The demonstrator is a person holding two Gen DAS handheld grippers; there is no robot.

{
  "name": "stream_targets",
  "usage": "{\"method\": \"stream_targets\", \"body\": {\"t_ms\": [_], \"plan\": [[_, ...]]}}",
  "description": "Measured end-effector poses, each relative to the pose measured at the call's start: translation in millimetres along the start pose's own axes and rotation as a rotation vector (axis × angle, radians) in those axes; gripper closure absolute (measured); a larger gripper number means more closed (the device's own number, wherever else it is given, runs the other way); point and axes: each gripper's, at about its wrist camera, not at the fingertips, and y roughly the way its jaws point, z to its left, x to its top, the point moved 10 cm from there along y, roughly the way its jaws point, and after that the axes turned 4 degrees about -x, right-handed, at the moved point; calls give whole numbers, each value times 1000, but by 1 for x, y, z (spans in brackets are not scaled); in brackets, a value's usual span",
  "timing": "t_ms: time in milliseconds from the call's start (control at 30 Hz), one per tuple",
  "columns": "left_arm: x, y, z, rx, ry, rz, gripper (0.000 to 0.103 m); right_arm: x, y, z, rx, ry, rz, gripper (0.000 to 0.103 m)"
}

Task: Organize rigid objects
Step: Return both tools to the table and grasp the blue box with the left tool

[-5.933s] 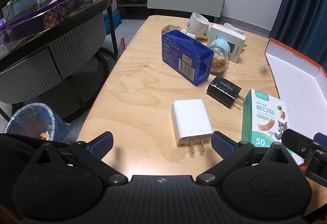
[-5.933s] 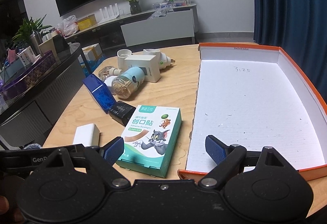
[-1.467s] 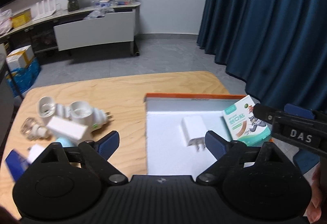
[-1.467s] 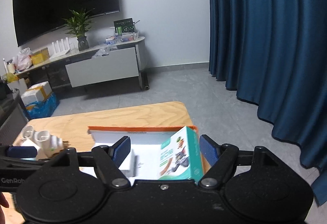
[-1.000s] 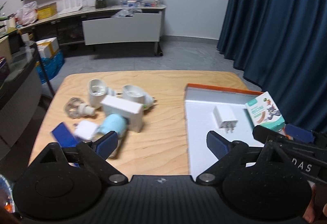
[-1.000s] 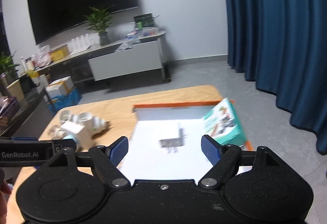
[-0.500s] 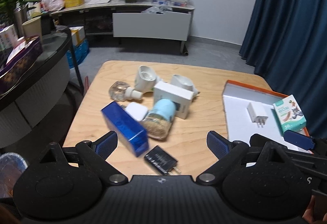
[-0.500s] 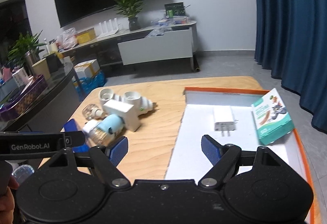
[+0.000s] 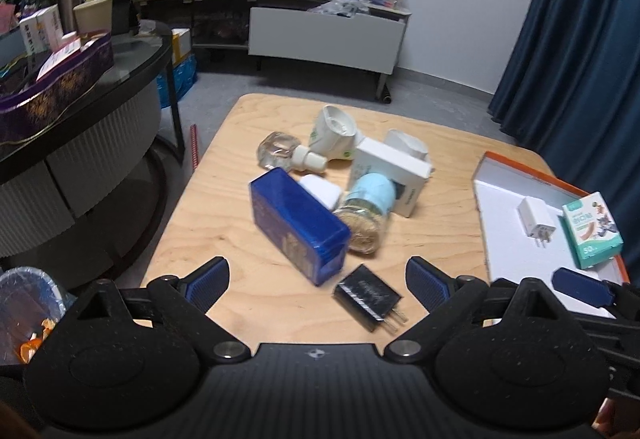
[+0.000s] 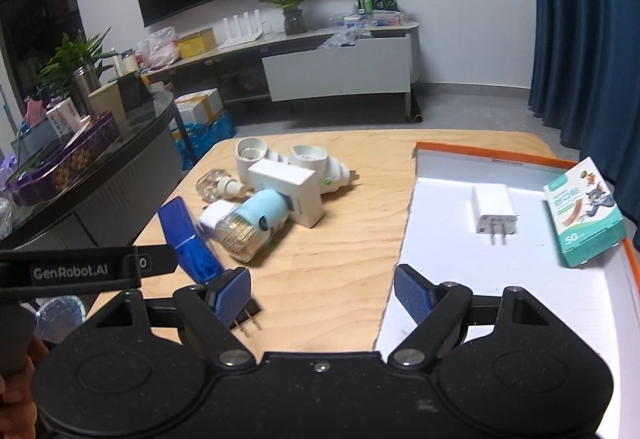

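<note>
The black charger (image 9: pixel 367 297) lies just ahead of the left gripper (image 9: pixel 316 279), prongs toward the tray (image 9: pixel 504 167); both grippers gape empty, the right (image 10: pixel 322 293) farther off.

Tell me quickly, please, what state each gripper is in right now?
Left gripper: open, holding nothing.
Right gripper: open, holding nothing.

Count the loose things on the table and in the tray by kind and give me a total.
Chargers: 3, a white charger in the orange tray, a black charger, a small white charger
Boxes: 3, a green box, a blue box, a white box
White plug-in devices: 2
Bottles: 2, a clear bottle, a light-blue-capped jar
Total: 10
</note>
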Motion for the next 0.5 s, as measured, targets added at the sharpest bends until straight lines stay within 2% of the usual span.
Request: {"method": "stream_targets", "body": {"t_ms": [333, 500], "plan": [[6, 17, 20, 14, -57, 10, 3, -6, 9, 2, 25, 11, 28, 10], [21, 33, 20, 12, -77, 1, 3, -8, 11, 2, 35, 12, 38, 10]]}}
